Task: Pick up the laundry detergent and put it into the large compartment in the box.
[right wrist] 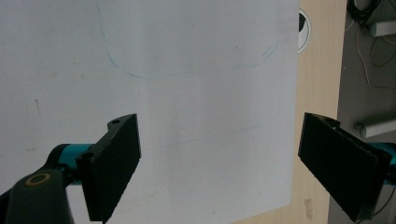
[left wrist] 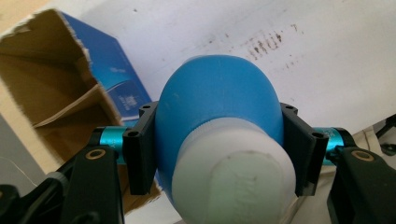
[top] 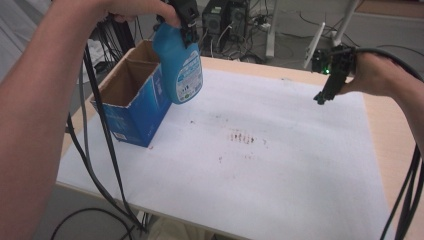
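Left claw (top: pixel 186 22): clamped on blue bottle (top: pixel 178 67) by its neck, bottle hanging above the worktop (top: pixel 280 165) beside the open blue carton (top: pixel 134 97). Right claw (top: pixel 327 90): jaws wide, nothing between, over white sheet (right wrist: pixel 187 93)

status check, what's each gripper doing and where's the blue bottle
Left gripper shut on blue bottle, held in the air beside the open box. Right gripper open, nothing in it, over the white mat. Nothing in the way.
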The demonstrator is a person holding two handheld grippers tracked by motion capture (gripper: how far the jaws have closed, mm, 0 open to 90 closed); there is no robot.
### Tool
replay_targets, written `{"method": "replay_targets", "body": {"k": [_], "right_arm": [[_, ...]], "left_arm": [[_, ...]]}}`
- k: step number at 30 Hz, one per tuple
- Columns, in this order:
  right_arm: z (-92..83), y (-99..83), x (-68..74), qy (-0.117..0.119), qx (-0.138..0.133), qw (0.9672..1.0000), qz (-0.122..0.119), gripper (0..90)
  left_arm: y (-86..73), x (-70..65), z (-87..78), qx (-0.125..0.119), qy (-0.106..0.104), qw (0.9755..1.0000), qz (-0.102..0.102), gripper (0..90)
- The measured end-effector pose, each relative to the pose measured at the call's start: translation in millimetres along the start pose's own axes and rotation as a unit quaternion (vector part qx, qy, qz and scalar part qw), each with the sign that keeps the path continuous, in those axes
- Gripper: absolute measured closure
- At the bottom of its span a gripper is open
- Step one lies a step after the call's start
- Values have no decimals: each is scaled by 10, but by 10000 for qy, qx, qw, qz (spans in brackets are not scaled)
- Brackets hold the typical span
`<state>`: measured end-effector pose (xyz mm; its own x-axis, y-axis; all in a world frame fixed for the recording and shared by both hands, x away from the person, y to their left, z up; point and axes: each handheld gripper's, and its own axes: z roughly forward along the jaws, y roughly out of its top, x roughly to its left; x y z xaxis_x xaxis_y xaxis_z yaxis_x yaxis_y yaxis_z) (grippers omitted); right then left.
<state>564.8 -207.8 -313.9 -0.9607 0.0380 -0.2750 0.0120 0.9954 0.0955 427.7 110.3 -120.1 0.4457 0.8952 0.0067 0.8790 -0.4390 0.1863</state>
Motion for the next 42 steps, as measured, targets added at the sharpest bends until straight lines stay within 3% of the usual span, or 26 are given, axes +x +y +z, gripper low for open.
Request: {"method": "replay_targets", "body": {"k": [9,11,26,35,40,42], "right_arm": [[8,12,4,-22,-14,10000,-28,122],[18,10,1,-6,-10,10000,-29,122],[36,48,3,-2,-20,10000,-71,122],[26,70,12,-4,-29,9999,-114,122],[11,53,14,-22,-24,10000,-65,122],[17,47,15,-19,9,10000,-68,122]], "left_arm": [[-166,307,-204,3,74,9996,-259,383],[-238,440,-267,55,115,9994,-330,383],[-541,939,-361,112,191,9977,-640,383],[-567,1044,-285,213,218,9980,-552,383],[-589,1081,-195,234,219,9987,-386,382],[-593,1105,-120,246,110,9994,-233,383]]}}
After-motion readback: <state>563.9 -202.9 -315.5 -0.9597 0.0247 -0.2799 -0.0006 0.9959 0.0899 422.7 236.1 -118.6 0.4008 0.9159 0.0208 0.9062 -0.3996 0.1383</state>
